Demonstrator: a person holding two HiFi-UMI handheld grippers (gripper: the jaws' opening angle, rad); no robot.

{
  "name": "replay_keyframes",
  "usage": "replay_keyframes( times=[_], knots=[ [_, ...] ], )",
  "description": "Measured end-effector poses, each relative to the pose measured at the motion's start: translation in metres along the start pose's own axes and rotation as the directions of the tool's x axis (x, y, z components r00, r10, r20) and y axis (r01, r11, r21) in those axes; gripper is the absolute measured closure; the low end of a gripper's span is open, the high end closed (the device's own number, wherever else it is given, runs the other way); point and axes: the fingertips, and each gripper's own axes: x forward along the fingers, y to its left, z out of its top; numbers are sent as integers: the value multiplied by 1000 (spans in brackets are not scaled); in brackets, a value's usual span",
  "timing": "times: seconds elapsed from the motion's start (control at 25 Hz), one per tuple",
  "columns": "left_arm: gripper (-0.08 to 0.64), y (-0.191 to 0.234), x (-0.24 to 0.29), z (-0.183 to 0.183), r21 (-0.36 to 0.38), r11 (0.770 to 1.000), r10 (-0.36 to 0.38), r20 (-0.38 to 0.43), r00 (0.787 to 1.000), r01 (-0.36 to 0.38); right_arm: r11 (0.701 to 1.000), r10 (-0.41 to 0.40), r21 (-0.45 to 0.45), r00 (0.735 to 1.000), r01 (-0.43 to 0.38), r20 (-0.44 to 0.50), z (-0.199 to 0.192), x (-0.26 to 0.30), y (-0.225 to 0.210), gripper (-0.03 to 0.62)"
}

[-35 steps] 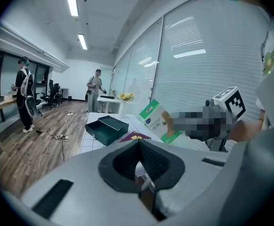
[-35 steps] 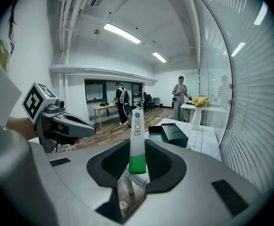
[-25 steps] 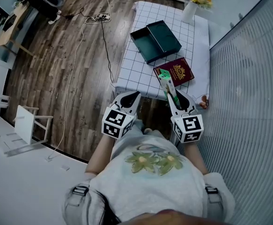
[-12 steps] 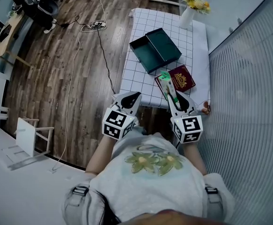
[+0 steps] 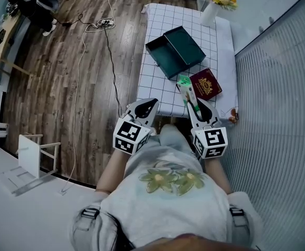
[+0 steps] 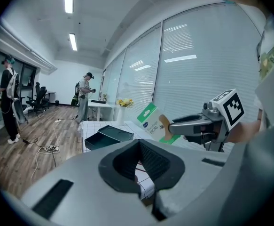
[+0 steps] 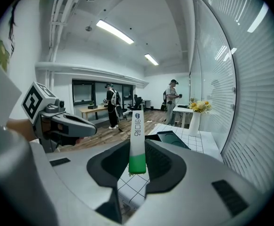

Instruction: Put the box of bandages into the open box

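Okay, head view first. The person stands at the near end of a table point(image 5: 157, 82) covered with a white grid cloth. The right gripper point(image 5: 198, 107) is clamped on the box of bandages point(image 5: 186, 86), a white and green carton that sticks forward over the table's near edge. The carton is up in the air, not in the open box point(image 5: 169, 53). That dark green box sits mid-table, with its lid touching its right side. A maroon booklet point(image 5: 206, 83) lies just right of the carton. A white vase of yellow flowers point(image 5: 213, 7) stands at the far right corner. The left gripper point(image 5: 147, 105) hangs off the table's near left corner, jaws apart, nothing between them. Cables point(image 5: 102, 22) lie on the wood floor.

Left gripper view: the left gripper point(image 6: 139, 150) has its dark pads spread, with only grid cloth visible through the gap. To the right, the right gripper point(image 6: 173, 125) holds the box of bandages point(image 6: 150, 118) tilted, above the table and nearer than the open box point(image 6: 106, 138). Two people point(image 6: 84, 97) stand far back.

Right gripper view: the right gripper point(image 7: 137, 166) has the box of bandages point(image 7: 137, 135) pinched edge-on between its pads, green end nearest. The open box point(image 7: 173, 138) is beyond it, well apart. The left gripper point(image 7: 80, 125) is at the left.
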Motion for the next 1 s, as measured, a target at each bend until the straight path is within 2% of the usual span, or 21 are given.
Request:
replay_keyframes(
  times=[0.32, 1.0],
  knots=[
    [555, 10, 8, -8, -14, 1000, -26, -29, 999, 25, 1000, -10, -4, 1000, 10, 3, 8, 11, 1, 502],
    [555, 38, 46, 14, 31, 999, -26, -60, 998, 28, 1000, -14, 2, 1000, 14, 23, 28, 52, -36, 502]
  ],
)
